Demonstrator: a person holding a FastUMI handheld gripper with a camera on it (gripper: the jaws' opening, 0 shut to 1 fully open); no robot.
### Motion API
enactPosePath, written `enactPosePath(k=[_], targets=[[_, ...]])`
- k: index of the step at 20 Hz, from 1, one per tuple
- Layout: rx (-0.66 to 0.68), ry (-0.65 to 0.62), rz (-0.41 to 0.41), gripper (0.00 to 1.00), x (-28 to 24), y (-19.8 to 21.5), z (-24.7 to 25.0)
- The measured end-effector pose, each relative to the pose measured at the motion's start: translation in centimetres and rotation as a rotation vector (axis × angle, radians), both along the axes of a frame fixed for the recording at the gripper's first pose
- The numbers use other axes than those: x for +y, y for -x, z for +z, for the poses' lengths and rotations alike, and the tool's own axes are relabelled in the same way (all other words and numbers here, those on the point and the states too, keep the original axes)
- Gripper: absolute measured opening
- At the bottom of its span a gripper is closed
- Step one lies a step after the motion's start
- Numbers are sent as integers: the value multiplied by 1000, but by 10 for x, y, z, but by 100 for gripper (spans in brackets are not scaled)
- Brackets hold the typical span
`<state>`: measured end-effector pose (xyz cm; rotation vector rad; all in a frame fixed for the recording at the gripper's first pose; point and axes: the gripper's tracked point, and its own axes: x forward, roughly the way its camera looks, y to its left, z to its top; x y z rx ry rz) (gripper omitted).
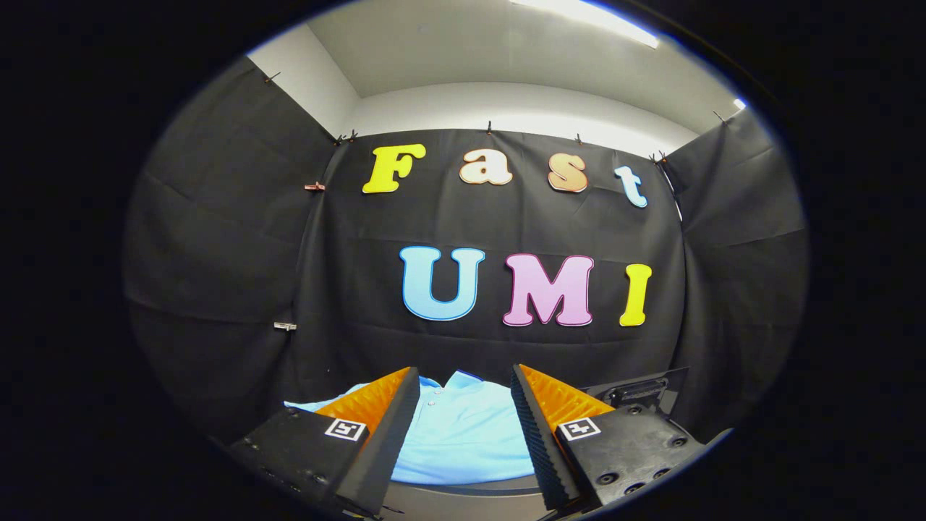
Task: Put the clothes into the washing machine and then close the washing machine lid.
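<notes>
gripper point(464, 376) released, fingers spread; light blue shirt point(463, 434) beyond them, edges hidden behind fingers.

— What do we see of the gripper point(463, 383)?

— Two wedge fingers point(539, 434), ribbed inner faces, standing apart. Each sits on a block point(629, 449) with a square marker point(579, 428).

— Screws?

— Dark, round ones, we think, on the right block.

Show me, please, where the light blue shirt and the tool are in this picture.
light blue shirt point(463, 427): gripper view, on its chest cloth seen between the fingers.
tool point(463, 394): gripper view, midway between its fingertips, fingers spread apart above the shirt.
</notes>
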<state>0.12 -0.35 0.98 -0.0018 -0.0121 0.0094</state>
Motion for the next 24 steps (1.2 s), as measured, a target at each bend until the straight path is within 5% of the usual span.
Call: enactPosePath(k=[11, 24], targets=[[159, 1, 7, 81, 14, -59, -32], [675, -25, 43, 81, 36, -153, -154]])
